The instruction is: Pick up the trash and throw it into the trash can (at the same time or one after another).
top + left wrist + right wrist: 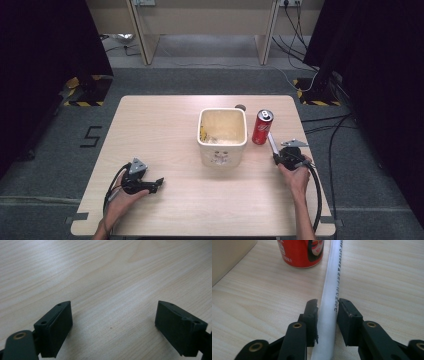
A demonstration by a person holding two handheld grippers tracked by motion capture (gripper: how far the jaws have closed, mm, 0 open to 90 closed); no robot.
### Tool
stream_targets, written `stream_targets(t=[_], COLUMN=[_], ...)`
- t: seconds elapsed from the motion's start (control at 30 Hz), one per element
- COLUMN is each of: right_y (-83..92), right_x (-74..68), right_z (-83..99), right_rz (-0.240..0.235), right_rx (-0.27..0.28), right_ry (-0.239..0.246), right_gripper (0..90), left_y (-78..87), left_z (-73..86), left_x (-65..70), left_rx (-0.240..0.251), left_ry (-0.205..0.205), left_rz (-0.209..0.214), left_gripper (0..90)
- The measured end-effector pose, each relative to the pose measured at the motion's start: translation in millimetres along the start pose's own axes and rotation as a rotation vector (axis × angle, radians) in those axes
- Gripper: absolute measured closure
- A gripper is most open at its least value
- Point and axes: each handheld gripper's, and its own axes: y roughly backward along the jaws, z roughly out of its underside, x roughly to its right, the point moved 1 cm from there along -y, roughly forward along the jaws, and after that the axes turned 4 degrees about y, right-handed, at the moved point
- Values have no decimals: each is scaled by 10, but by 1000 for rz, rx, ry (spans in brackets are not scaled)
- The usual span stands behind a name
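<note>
A white plastic tube (272, 142) lies on the wooden table (165, 125), just right of a red drink can (262, 127) that stands upright. My right gripper (276, 156) holds the near end of the tube. In the right gripper view both black pads press on the tube's (332, 285) sides, and my right gripper (328, 303) points toward the can (300, 252). The tube rests on the tabletop and runs past the can's right side. My left gripper (160, 183) rests at the front left of the table. Its jaws stand wide apart over bare wood, with nothing between them (113, 308).
A cream square bin (222, 143) with some scraps inside stands in the table's middle, left of the can; its wall (227, 255) also appears in the right gripper view. A small dark round object (240, 106) lies behind the bin. Cables trail from both grippers.
</note>
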Motion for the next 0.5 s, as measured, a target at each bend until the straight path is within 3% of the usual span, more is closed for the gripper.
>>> stream_targets(t=[0.3, 0.5], right_y=[5, 44], right_x=[46, 68], right_z=[36, 33], right_rz=[7, 23], right_rx=[20, 31], right_ry=[-22, -24], right_gripper=[796, 802], left_y=[1, 1], left_z=[0, 0], left_x=[-1, -1], left_rx=[-1, 0], left_ry=[-1, -1], left_rz=[0, 0], left_gripper=[137, 137])
